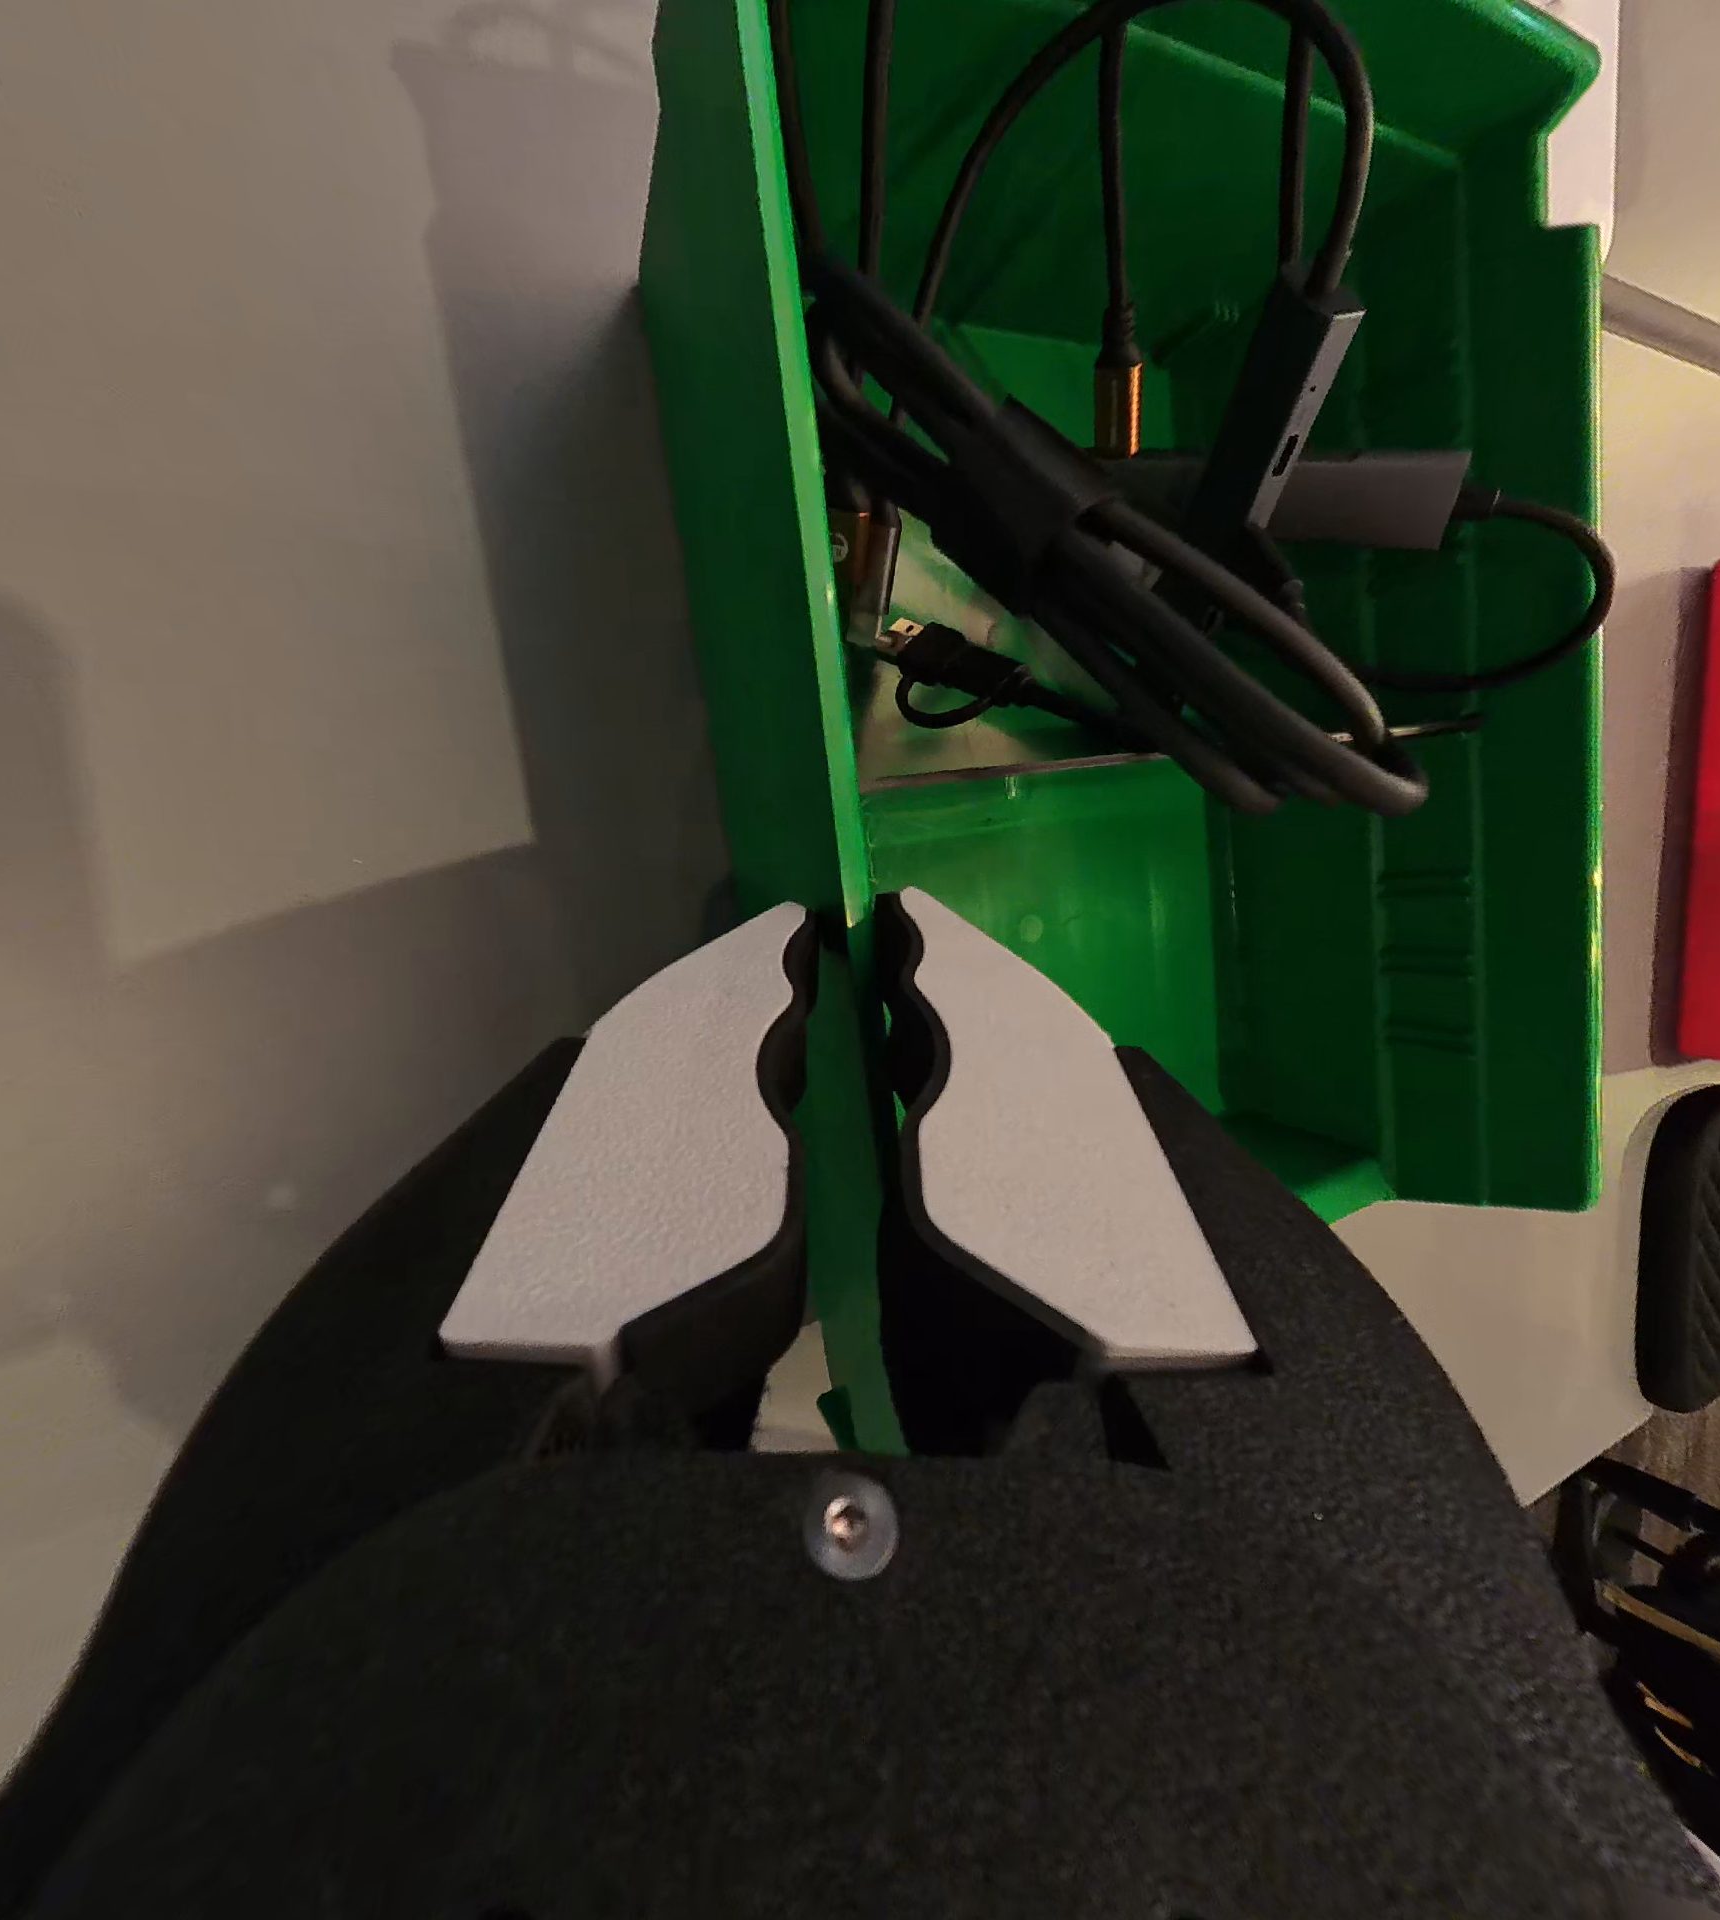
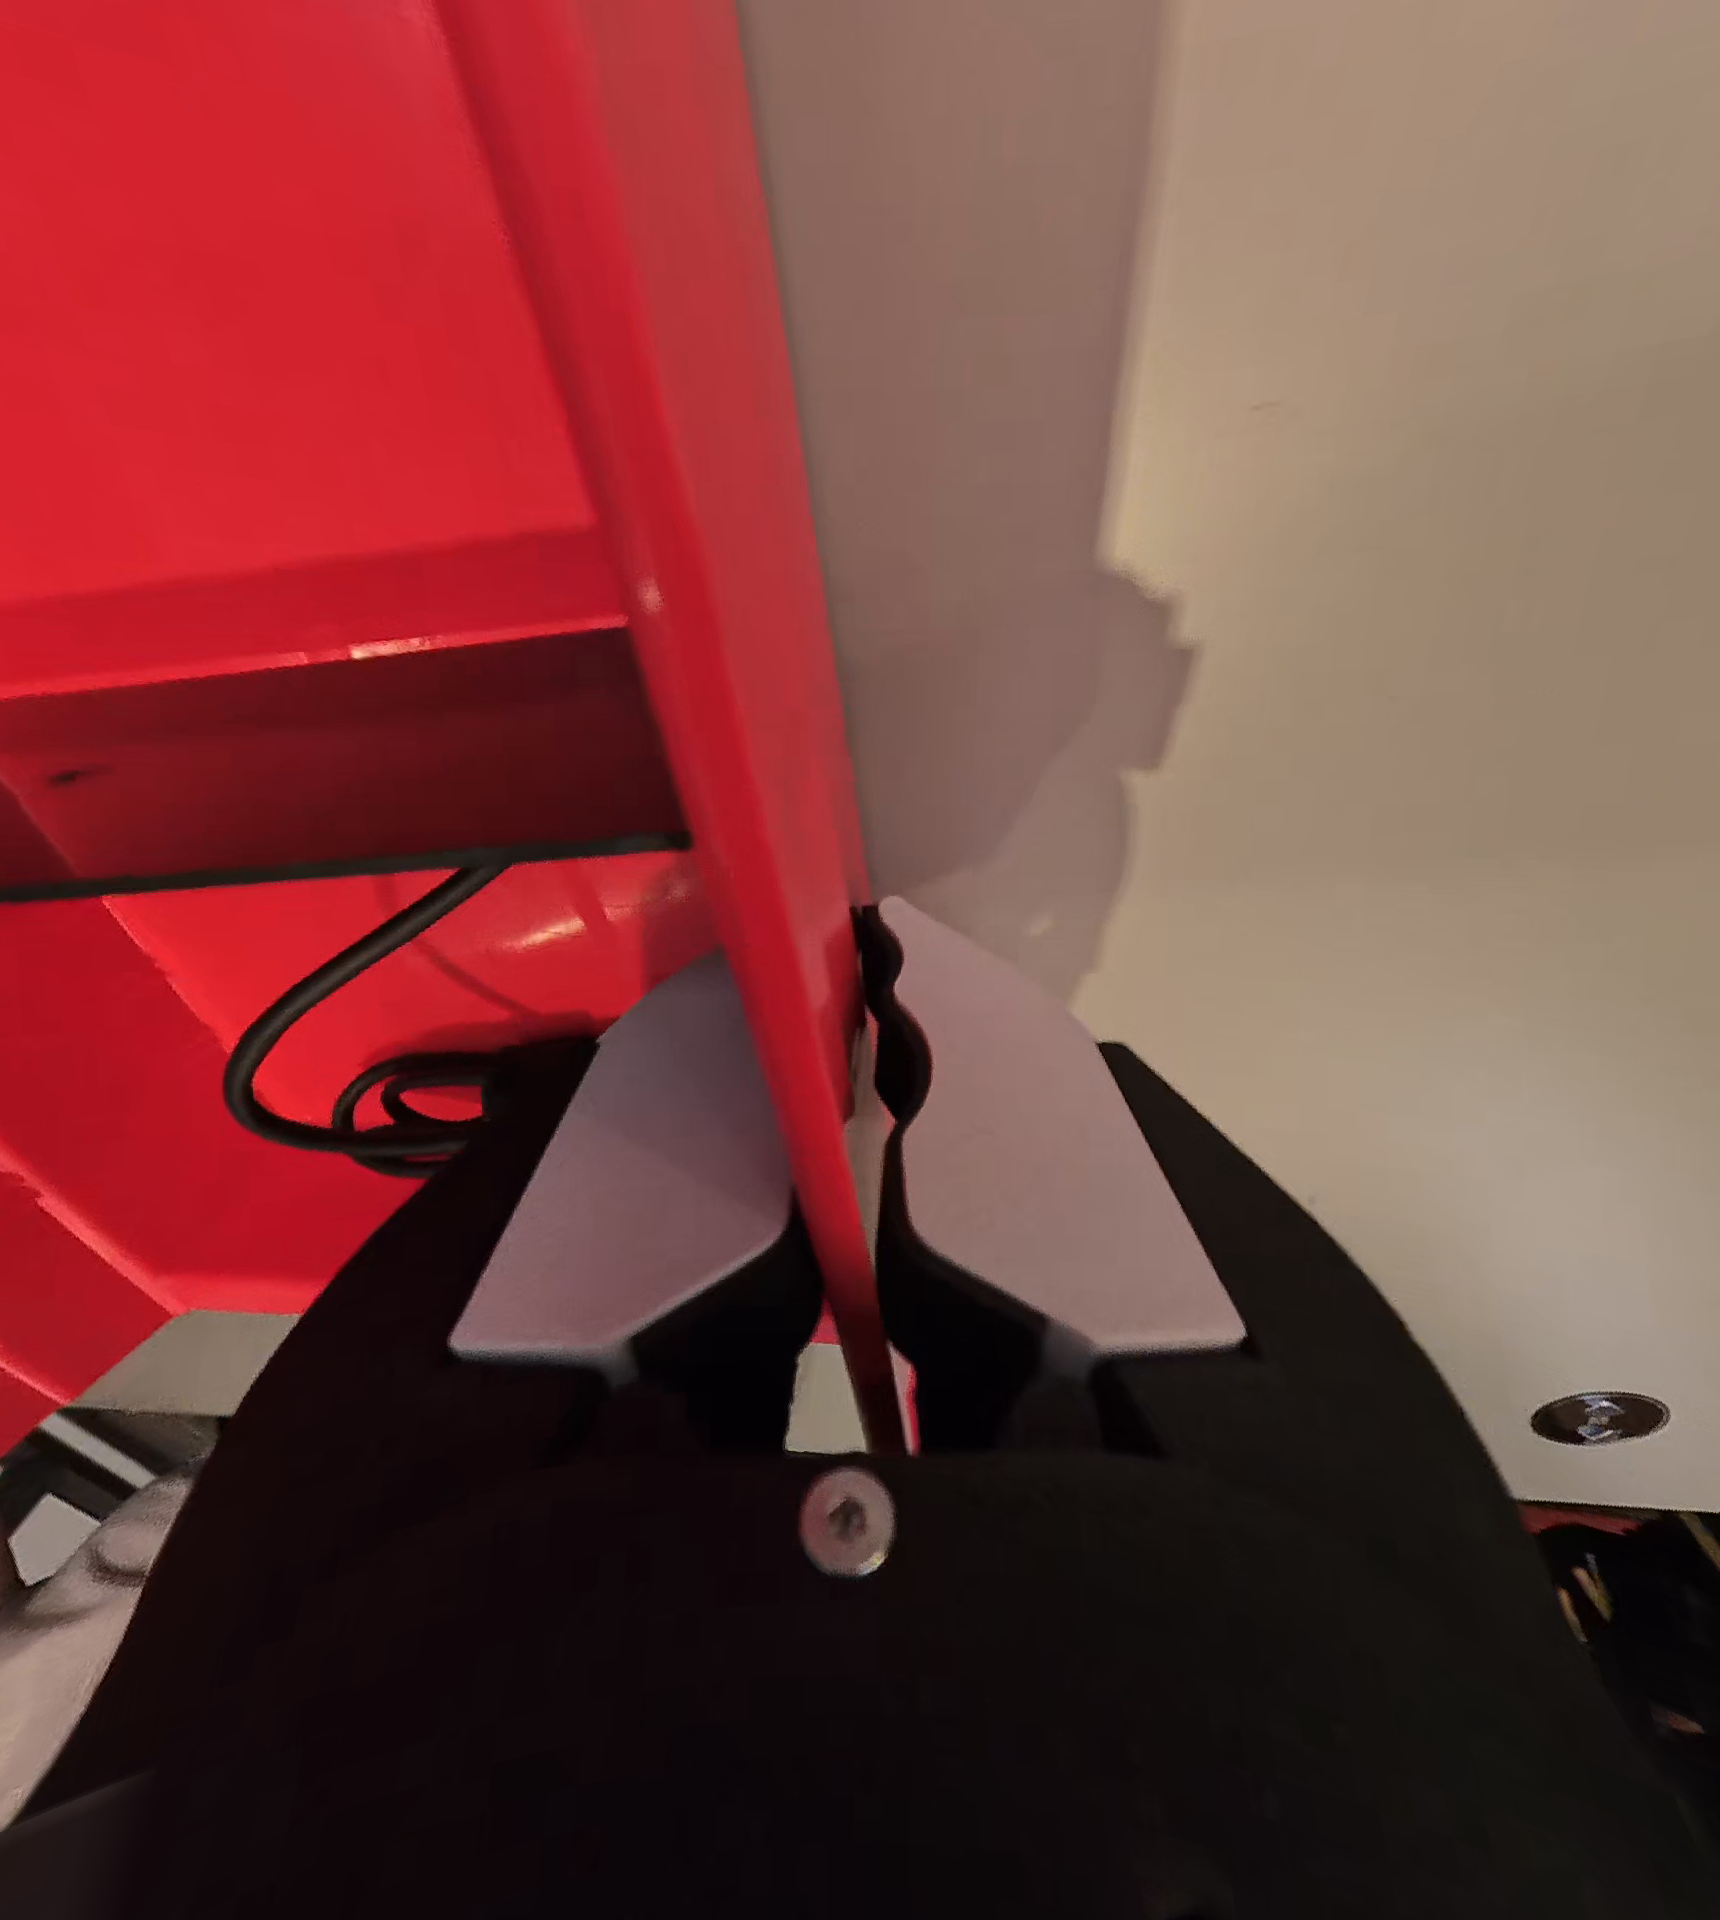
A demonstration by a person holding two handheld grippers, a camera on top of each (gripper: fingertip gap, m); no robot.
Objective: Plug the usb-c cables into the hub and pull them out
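**Both grippers pinch bin walls; hub and cables lie in the green bin**

The grey hub (image 1: 1297, 416) lies inside the green bin (image 1: 1521, 623), near the far right part of it, on top of a tangle of black cables (image 1: 1147, 582). Some plugs with copper-coloured ends (image 1: 1116, 400) lie beside the hub; I cannot tell if any cable is plugged into it. A clear divider (image 1: 991, 774) crosses the bin below the tangle.

My left gripper (image 1: 851, 925) is pressed together on the left side wall of the green bin, the thin wall running between its two fingers. My right gripper (image 2: 835, 935) pinches the right side wall of the red bin (image 2: 212, 364) in the same way. Inside the red bin I see a thin black cable (image 2: 316, 1049) curled near the bottom.

Both bins stand on the white table (image 1: 212, 520), the red one just to the right of the green one.
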